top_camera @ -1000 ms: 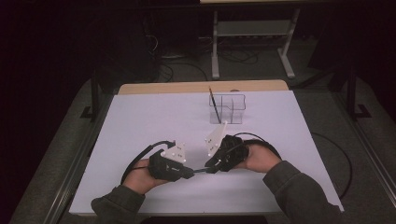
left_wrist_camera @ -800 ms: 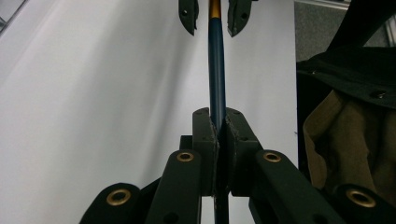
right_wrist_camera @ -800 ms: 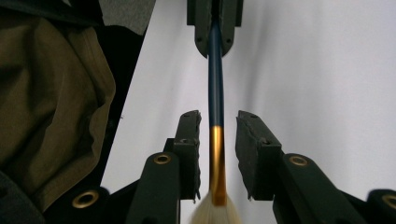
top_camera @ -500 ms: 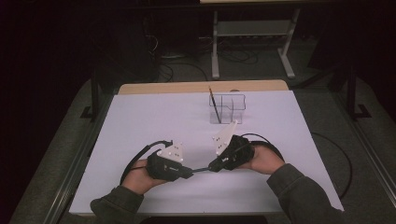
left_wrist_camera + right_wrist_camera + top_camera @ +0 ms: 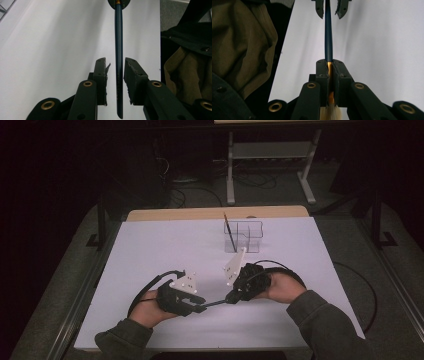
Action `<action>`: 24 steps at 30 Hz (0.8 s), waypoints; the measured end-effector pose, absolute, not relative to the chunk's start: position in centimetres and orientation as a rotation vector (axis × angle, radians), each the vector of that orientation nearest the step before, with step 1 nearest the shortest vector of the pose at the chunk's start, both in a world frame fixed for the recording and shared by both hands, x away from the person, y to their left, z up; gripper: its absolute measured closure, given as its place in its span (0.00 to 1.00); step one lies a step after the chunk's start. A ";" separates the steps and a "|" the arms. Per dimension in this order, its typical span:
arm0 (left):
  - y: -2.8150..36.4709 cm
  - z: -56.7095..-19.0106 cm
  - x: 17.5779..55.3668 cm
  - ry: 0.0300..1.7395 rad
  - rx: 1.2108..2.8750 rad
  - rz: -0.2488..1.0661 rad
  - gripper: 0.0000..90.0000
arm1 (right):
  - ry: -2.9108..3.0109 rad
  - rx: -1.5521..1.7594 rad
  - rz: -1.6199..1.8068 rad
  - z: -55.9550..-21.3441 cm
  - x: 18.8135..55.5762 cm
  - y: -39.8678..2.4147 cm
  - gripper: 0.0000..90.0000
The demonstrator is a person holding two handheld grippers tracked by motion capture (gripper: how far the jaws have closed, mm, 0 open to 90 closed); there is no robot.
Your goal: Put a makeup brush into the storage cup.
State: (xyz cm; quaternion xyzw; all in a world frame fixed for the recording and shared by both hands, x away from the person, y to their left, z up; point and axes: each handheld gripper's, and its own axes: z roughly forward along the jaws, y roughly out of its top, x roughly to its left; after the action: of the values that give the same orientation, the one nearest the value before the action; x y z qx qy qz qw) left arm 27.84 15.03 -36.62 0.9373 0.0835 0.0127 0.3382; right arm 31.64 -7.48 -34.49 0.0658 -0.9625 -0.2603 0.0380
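Observation:
A paintbrush (image 5: 216,304) with a dark blue handle (image 5: 118,30), gold ferrule and pale bristles spans between the two grippers just above the white table. My right gripper (image 5: 329,62) is shut on the ferrule, with the bristles poking out behind its pads. In the high view it sits right of centre (image 5: 231,298). My left gripper (image 5: 117,65) has just been opening. The handle's end lies between its pads (image 5: 101,72), with a gap on each side. It shows at the left in the high view (image 5: 202,306) and far off in the right gripper view (image 5: 329,8).
A clear compartment box (image 5: 244,237) stands at the back of the white table (image 5: 150,250), with a thin dark stick (image 5: 227,230) upright in it. Black cables loop from both grippers. An olive sleeve (image 5: 242,45) lies close beside the right gripper.
Both hands hold their places with the brush bridging the two grippers. From above, no jaw movement can be made out.

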 end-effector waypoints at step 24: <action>15.7 -37.0 27.9 0.237 2.373 0.040 0.94 | -2.941 0.168 -0.970 -33.6 31.8 -8.1 0.62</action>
State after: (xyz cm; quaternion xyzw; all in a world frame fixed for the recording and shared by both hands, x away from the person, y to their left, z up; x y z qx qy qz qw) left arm 27.90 15.68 -36.97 0.9246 0.0922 0.0157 0.3692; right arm 31.82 -8.14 -33.60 0.0541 -0.9482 -0.3125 0.0199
